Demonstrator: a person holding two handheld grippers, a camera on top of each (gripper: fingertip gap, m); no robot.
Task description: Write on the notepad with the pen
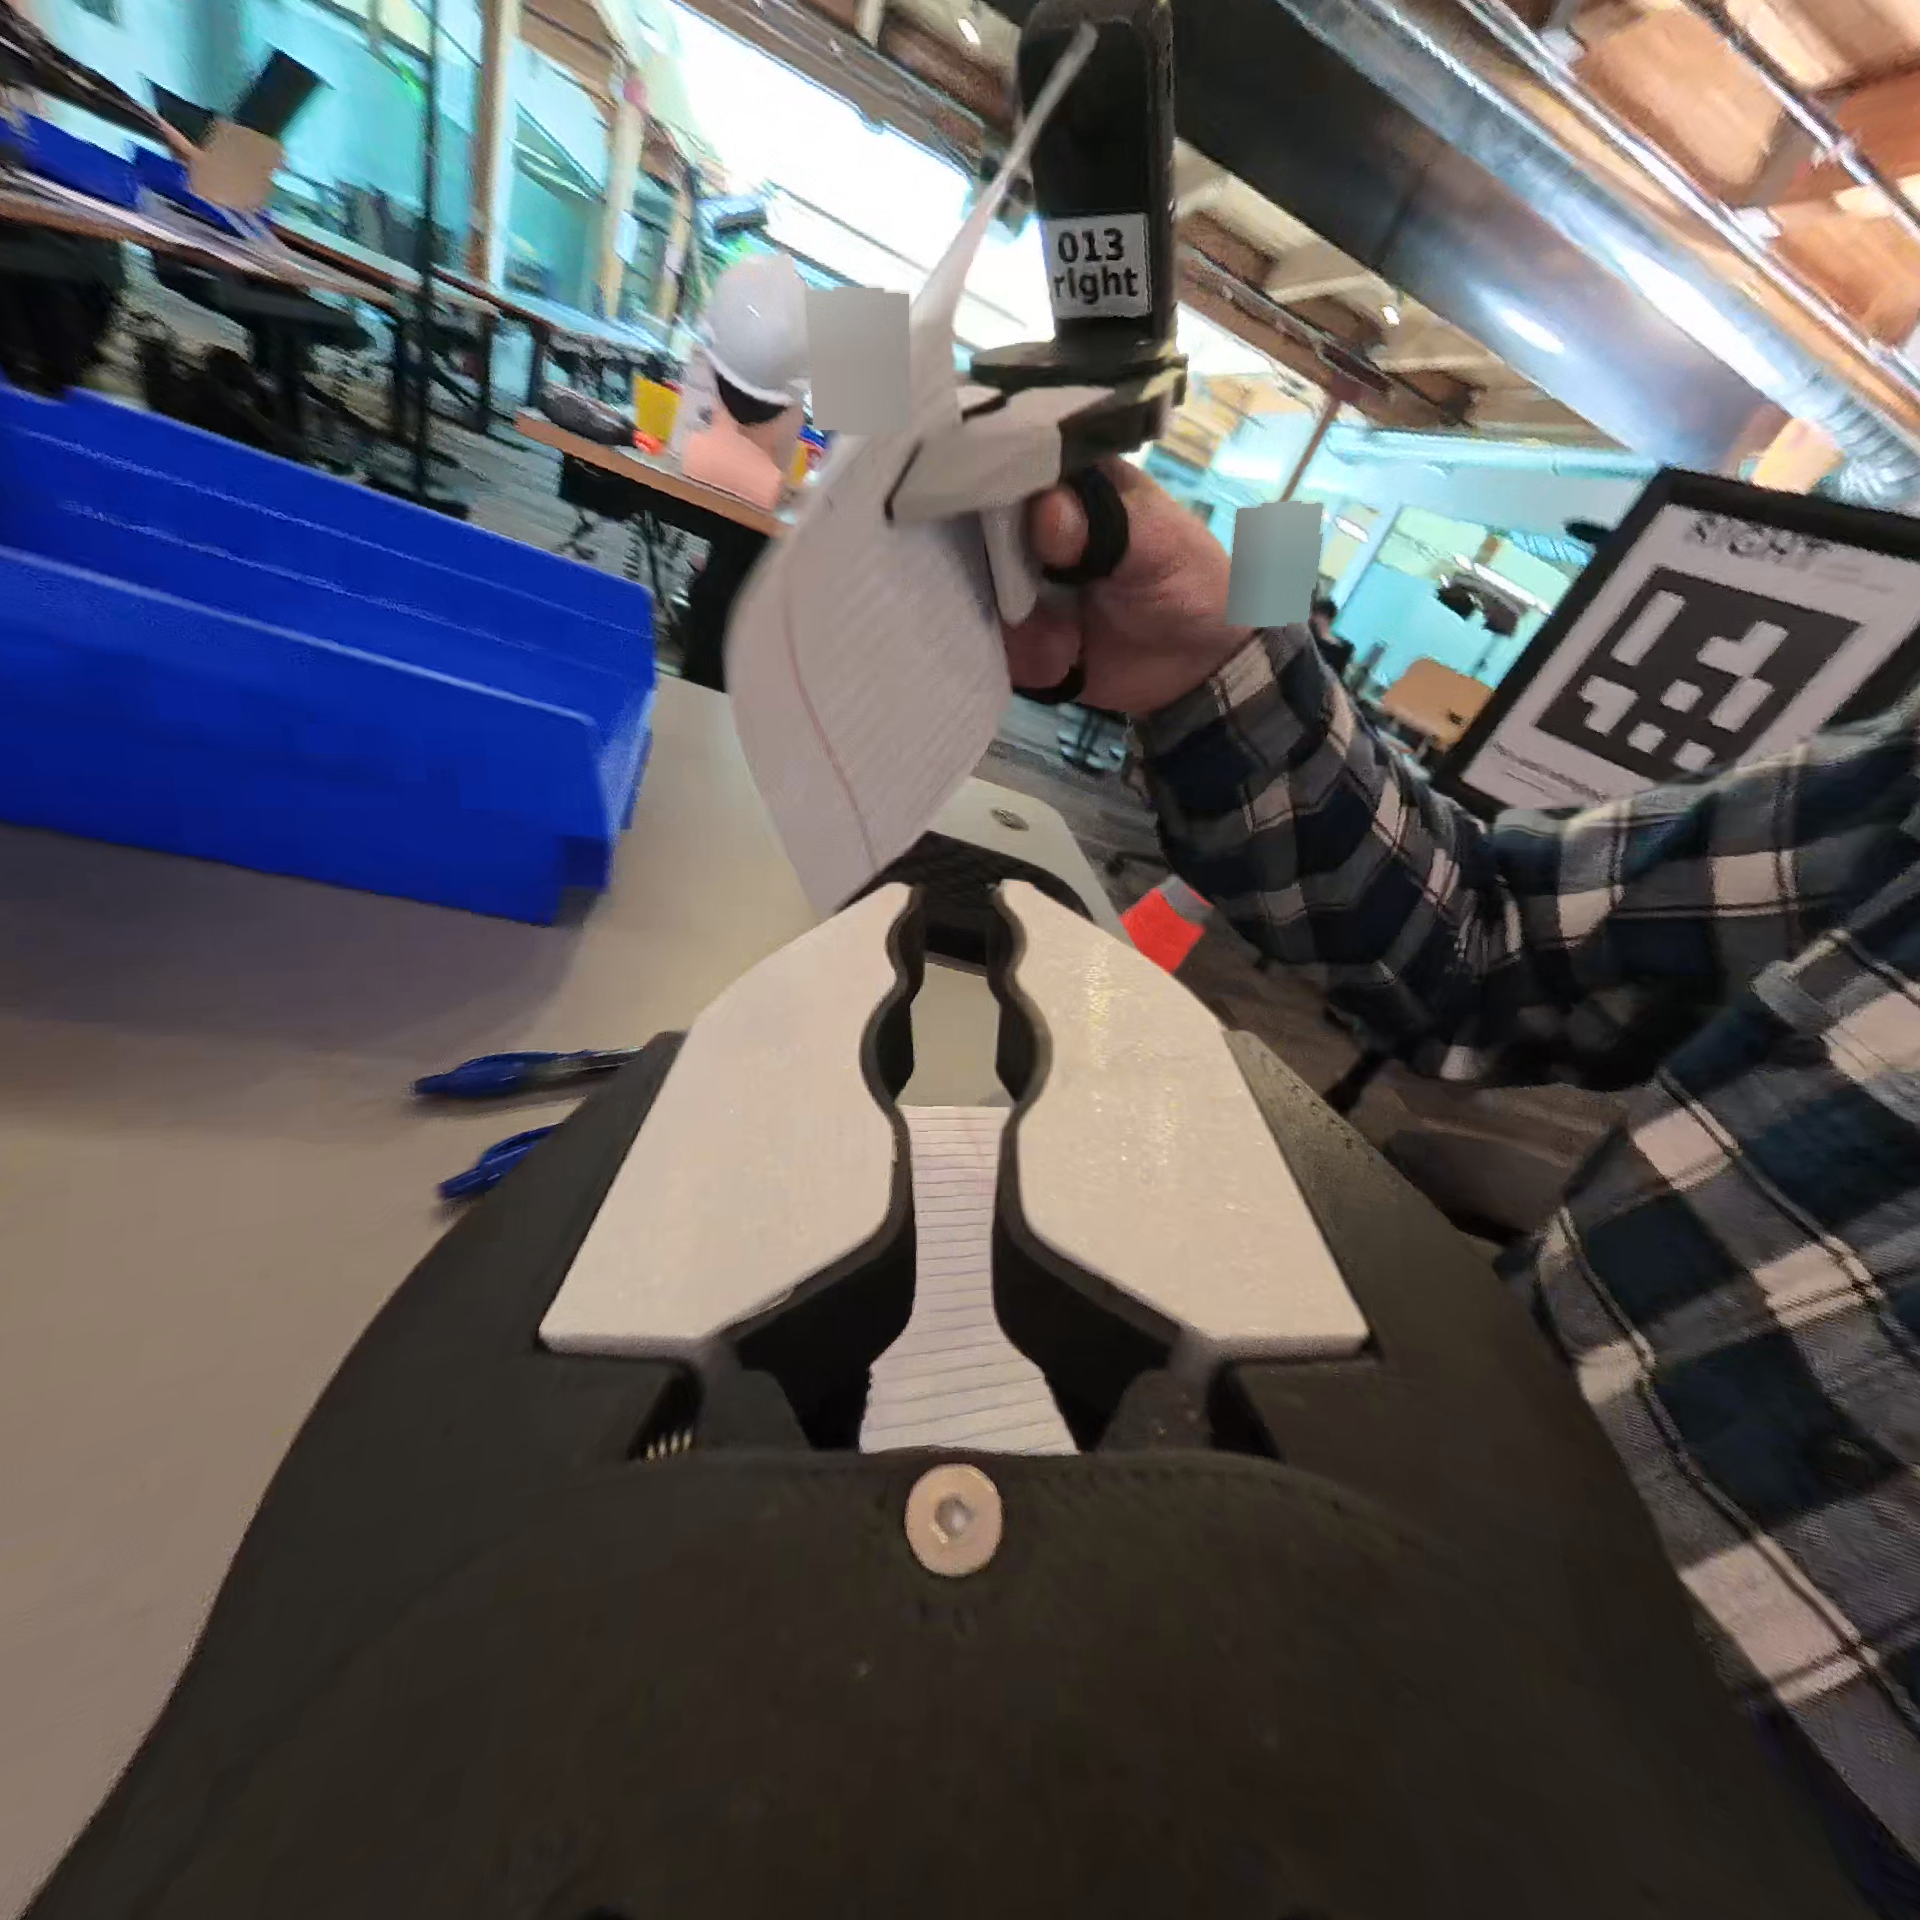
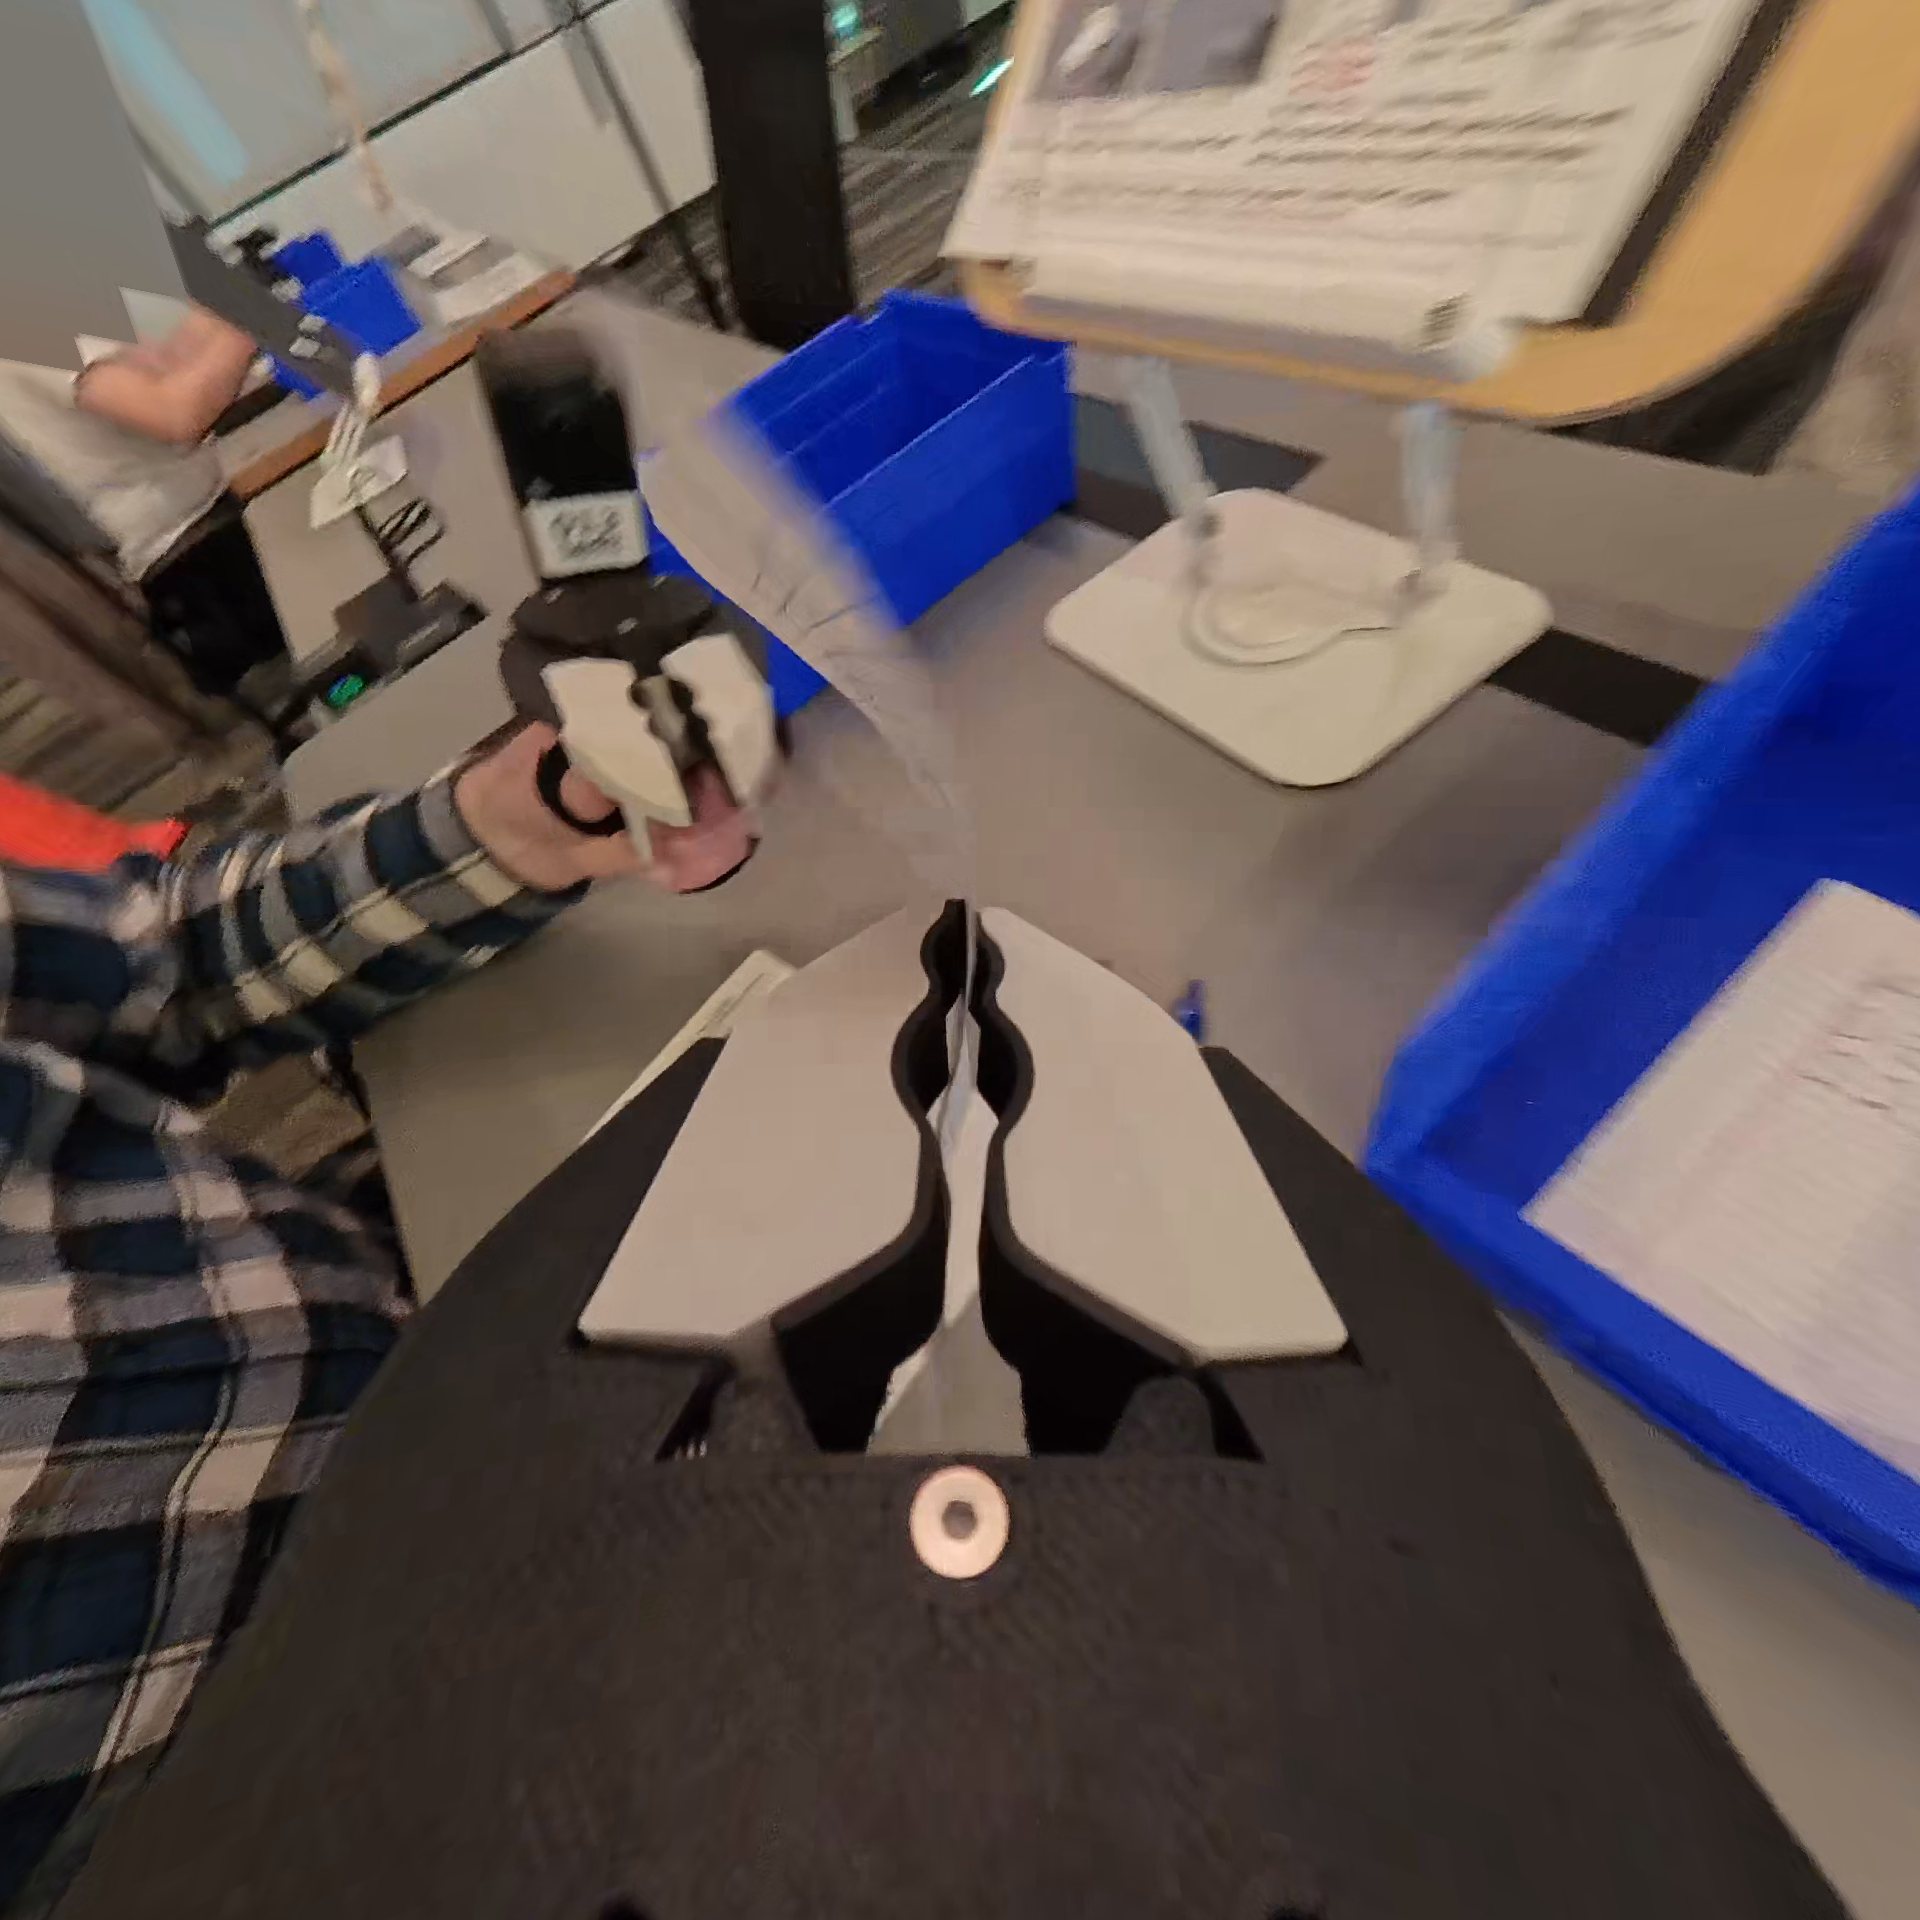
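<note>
The lined notepad (image 1: 956,1299) lies on the grey table (image 1: 208,1091) under my left gripper (image 1: 958,904), which is open a little with nothing between its fingers. My right gripper (image 1: 914,488) is raised above it, shut on one lined sheet (image 1: 873,675) that curls down toward the pad. In the right wrist view, the right gripper (image 2: 964,914) pinches the sheet's thin edge (image 2: 961,1049); the left gripper (image 2: 696,821) is off to the left. Two blue pens (image 1: 520,1070) (image 1: 494,1162) lie on the table left of the left gripper, untouched.
Stacked blue bins (image 1: 312,644) stand to the left. In the right wrist view, one blue bin (image 2: 914,447) is ahead and another (image 2: 1507,1091) holding paper is on the right. A white-based stand (image 2: 1299,623) carries a board. A black-and-white marker board (image 1: 1704,665) stands at the right. Spacing between my two grippers at the tips: around 15 cm.
</note>
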